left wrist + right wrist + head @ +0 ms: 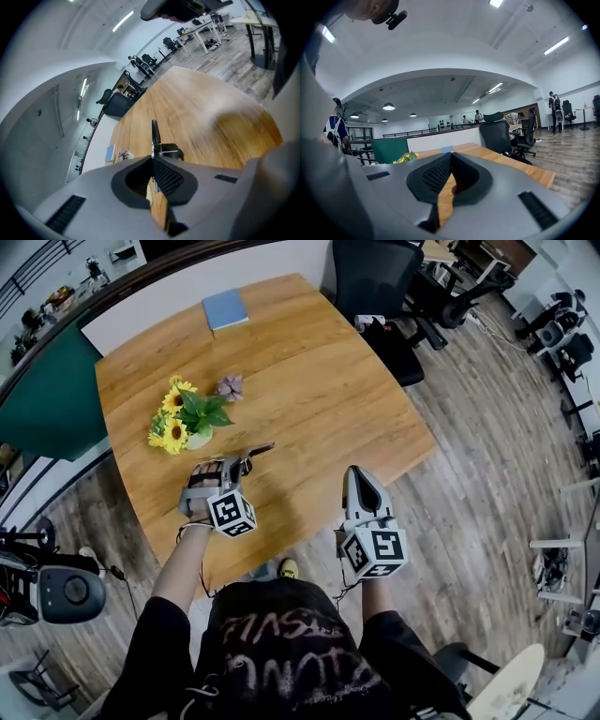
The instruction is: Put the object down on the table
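Saw only a thin dark edge and black bracket of the object [154, 133] past the left gripper [153, 159]; could not identify it. Found the table [234, 124] smeared by blur at right.

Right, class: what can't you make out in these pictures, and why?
The dark thing in the left hand-held gripper: edge-on in its own view, tiny in head view.
The purple thing beside the flowers: too small, head view.
Part of the table: blurred, left gripper view.
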A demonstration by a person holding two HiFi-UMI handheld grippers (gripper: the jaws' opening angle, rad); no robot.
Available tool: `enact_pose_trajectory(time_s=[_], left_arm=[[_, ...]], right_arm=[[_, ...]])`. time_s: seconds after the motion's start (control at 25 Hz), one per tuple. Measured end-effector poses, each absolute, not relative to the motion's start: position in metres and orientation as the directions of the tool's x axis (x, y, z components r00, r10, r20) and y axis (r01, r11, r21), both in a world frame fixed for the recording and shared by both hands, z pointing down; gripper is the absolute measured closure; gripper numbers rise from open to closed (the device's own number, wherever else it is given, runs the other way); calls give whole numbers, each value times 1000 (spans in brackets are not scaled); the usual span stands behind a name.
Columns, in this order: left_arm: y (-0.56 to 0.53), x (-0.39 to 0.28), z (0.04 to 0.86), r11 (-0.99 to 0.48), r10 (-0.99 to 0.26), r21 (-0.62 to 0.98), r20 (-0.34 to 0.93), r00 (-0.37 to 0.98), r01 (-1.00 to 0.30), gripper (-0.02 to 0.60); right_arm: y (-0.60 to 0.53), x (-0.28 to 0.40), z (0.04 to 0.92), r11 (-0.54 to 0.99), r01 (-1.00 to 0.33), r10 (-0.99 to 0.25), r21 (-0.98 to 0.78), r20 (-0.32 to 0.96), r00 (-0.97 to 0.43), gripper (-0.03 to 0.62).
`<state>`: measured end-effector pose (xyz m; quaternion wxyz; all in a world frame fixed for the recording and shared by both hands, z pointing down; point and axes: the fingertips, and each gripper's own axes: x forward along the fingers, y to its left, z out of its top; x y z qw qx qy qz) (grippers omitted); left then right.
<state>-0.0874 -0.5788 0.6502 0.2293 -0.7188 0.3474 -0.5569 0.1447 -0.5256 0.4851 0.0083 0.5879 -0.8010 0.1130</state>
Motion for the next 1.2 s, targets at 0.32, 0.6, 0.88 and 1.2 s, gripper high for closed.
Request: enact_pose_trajectory(time_s=[0.32, 0.6, 0.88, 1.2], left_arm=[[-581, -87, 694, -712, -701, -686, 708, 89, -149, 563], [-581, -80, 720, -750, -661, -654, 748, 69, -94, 560], [-580, -78, 727, -763, -645, -638, 761, 66, -101, 555], [-569, -76, 740, -806, -589, -581, 805, 70, -110, 514]], right_arm=[[-526, 149, 489, 266, -948, -940, -172, 172, -295, 589], [-528, 154, 495, 255, -952, -939, -170, 192, -285, 589], [-531, 155, 497, 247, -952, -941, -178, 192, -280, 589], [-533, 144, 500, 276, -942, -930, -189, 195, -312, 589]])
